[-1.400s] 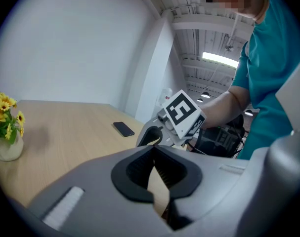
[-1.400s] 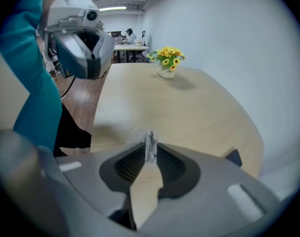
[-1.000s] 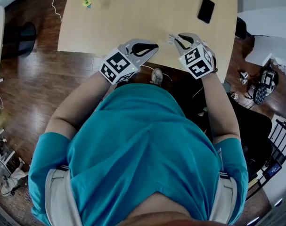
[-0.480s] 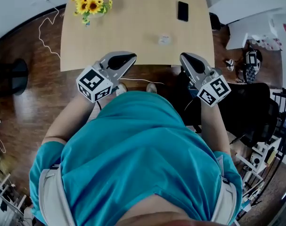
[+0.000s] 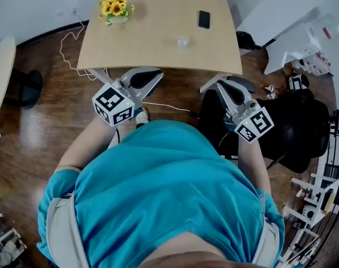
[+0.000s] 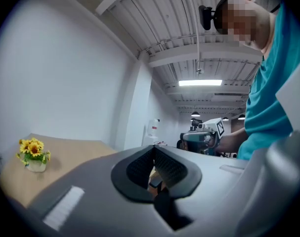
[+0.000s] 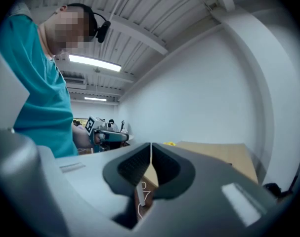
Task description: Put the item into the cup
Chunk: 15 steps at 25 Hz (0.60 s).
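Note:
A small clear cup (image 5: 182,41) stands on the light wooden table (image 5: 158,54), right of its middle; what it holds is too small to tell. Both grippers hang back from the table's near edge, over the wood floor and close to the person's chest. My left gripper (image 5: 156,75) is shut with nothing between its pads, which meet in the left gripper view (image 6: 153,151). My right gripper (image 5: 220,89) is likewise shut and empty, its pads closed together in the right gripper view (image 7: 150,152). Each gripper shows in the other's view, the right gripper (image 6: 205,135) and the left gripper (image 7: 108,135).
A small pot of sunflowers (image 5: 117,9) stands at the table's far left, also in the left gripper view (image 6: 34,155). A black phone (image 5: 204,19) lies at the far right. A white cable (image 5: 68,32) trails on the floor; a black chair (image 5: 292,133) stands to the right.
Both grippers have pulled back from the table toward the person's body. The right gripper left the small clear cup on the table and shut. The table now sits farther off.

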### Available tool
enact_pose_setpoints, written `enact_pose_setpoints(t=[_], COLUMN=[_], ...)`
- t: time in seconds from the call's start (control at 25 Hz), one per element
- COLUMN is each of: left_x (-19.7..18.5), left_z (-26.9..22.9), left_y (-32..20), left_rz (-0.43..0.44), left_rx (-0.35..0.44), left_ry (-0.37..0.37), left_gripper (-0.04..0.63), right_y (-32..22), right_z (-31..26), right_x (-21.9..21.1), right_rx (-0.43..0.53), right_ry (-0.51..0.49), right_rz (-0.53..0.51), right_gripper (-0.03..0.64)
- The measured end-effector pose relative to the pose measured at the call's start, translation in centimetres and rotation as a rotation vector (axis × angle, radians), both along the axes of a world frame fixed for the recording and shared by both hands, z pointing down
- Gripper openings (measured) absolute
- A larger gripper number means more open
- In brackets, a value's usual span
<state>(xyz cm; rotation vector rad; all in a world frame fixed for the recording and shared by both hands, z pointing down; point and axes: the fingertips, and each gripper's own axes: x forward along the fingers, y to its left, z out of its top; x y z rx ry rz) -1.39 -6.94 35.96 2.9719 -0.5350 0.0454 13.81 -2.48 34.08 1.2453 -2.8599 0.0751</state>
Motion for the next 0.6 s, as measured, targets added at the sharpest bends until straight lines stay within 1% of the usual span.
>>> enact_pose_setpoints(t=[0.08,0.2,0.32,0.44,0.6], left_x=[1.2,2.7,3.2,2.0,-1.2], left_z=[0.4,0.7,0.1,-1.1,-2.3], left_y=[4.2,10.9,16.6,20.2,23.2], left_rz=[-0.041,-0.073,-0.094,-0.128,-0.175], left_rx=[-0.013,-0.047,-0.026,-0.010,-0.014], left_ry=[0.008,0.011,-0.012,-0.001,0.039], left_gripper=[0.005,0.005,0.005,0.005,0.005], right_y=[3.9,9.4,14.1,17.6,21.2], right_z=[0.6,0.9,0.5,0.0,-0.6], right_x=[1.4,2.5,2.9,2.3,0.1], right_rx=[0.001,-0.012,-0.020,-0.016,-0.019], right_ry=[0.014,0.025,0.016,0.015,0.006], right_rz=[-0.024,-0.079,-0.122,-0.151,-0.167], right_gripper=[0.009,0.009,0.009,0.009,0.009])
